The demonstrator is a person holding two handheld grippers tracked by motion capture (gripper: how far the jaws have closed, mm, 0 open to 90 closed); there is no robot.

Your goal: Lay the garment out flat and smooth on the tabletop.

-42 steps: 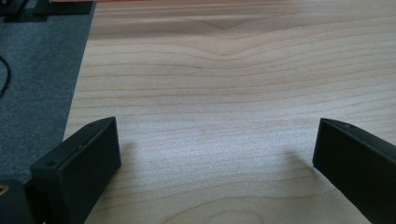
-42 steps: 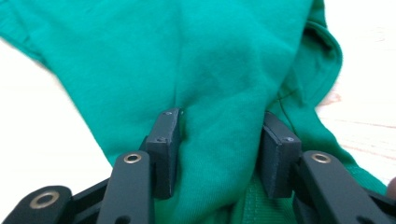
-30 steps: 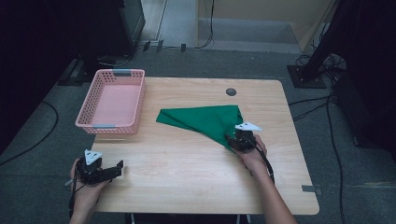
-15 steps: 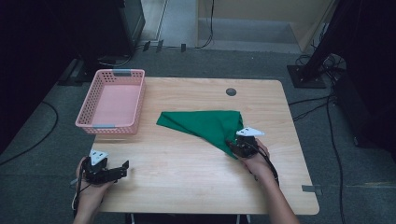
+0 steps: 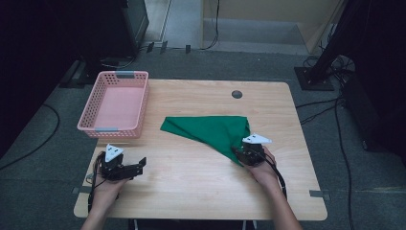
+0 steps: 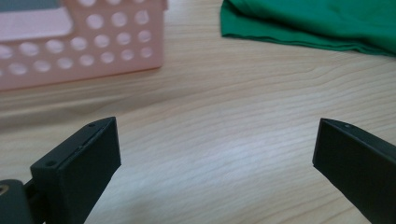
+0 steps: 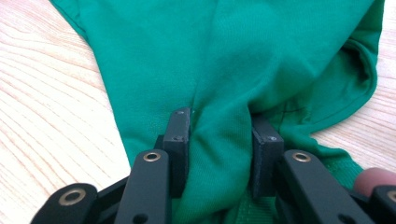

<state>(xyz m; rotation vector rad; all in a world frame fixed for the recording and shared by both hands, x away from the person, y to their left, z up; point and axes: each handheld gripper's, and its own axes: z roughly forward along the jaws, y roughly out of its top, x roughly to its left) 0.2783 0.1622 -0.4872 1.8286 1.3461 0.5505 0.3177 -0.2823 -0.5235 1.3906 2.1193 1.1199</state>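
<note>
right tool: pinching the near corner of the cloth, fabric bunching up between the black pads; jaws have just been closing on it, grip now looking firm
right tool change: a second ago it was sitting at the same corner of the cloth, hand barely shifting since; the change here is the squeeze, not the place
left tool: spread wide, nothing between the jaws, bare desk showing in the gap
left tool change: moving in from the near left edge toward the middle of the desk and rising a little; earlier it was lower and further left in the high view
cloth: green, lying flat in a rough triangle mid desk, right of the basket and well apart from it, near tip held by the right tool; looking the same shape as a second ago
basket: pink, sitting at the far left of the desk, nothing seen inside, not moving
meaning: grasp on one corner looks done, cloth not yet lifting; left tool seems to be heading for the cloth's left corner for a two-handed fold or lift
risk: thick bunch in the right pinch could slip once pulling starts
</note>
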